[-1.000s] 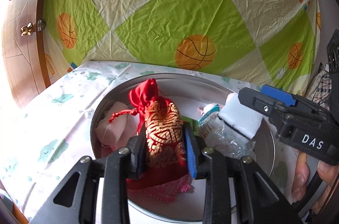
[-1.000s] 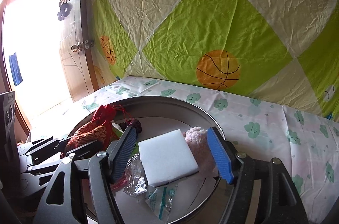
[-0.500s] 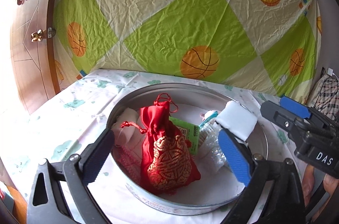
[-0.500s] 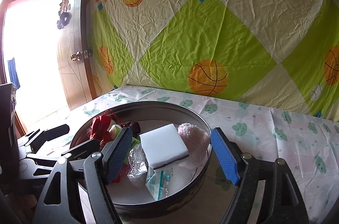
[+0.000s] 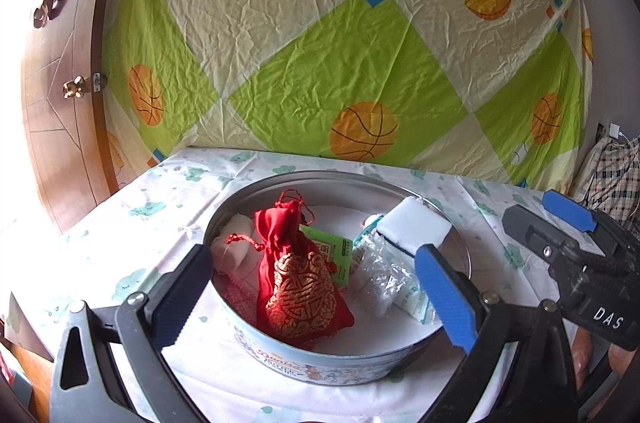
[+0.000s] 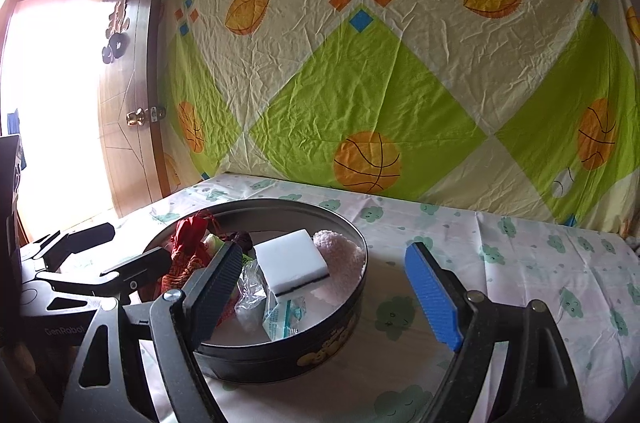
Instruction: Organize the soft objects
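Left wrist: "DAS" marks right gripper, opening empty; left gripper released

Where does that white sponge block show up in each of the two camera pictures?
Left wrist view: white sponge right of centre, leaning at the tin's far right rim.
Right wrist view: sponge left of centre, lying atop the packets.
Shared landmark: the round tin that holds it.
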Tool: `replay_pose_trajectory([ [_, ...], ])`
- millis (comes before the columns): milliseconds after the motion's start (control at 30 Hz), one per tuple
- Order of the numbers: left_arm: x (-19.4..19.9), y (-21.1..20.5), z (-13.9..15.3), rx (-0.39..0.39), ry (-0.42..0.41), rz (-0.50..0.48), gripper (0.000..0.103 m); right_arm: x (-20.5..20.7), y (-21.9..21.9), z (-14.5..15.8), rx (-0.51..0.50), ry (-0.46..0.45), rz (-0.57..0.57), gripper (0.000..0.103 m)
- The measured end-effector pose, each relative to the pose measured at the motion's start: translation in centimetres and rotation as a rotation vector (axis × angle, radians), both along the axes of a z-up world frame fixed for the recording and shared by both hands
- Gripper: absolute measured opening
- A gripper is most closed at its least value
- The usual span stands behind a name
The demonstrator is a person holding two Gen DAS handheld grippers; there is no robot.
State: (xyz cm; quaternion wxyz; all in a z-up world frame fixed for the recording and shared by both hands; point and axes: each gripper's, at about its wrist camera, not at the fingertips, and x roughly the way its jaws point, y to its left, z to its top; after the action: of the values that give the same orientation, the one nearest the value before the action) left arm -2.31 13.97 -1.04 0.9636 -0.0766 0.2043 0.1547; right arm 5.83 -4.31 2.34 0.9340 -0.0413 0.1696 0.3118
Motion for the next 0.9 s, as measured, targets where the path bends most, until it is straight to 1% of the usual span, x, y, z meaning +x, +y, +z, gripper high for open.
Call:
replay_pose_trajectory([
  [233, -0.1, -0.9, -0.3, 0.003, 0.011, -0.008, 0.102, -0.6, -0.5, 0.1, 0.012, -0.004, -0.005, 0.085],
  [367, -0.1, -1.4, -0.4, 0.023, 0.023, -0.008, 0.102, -0.9, -0.4, 0.0, 0.008, -0.003, 0.000, 0.086],
  [600, -0.2, -0.9, -0.5, 0.027, 0.022, 0.019, 0.102, -0.9, -0.3, 0.1, 0.008, -0.004, 0.002, 0.086],
  [900, -0.4, -0.3, -0.6, 0.011, 0.019, 0.029, 0.102, -1.1, 0.0, 0.1, 0.002, -0.009, 0.009, 0.086],
])
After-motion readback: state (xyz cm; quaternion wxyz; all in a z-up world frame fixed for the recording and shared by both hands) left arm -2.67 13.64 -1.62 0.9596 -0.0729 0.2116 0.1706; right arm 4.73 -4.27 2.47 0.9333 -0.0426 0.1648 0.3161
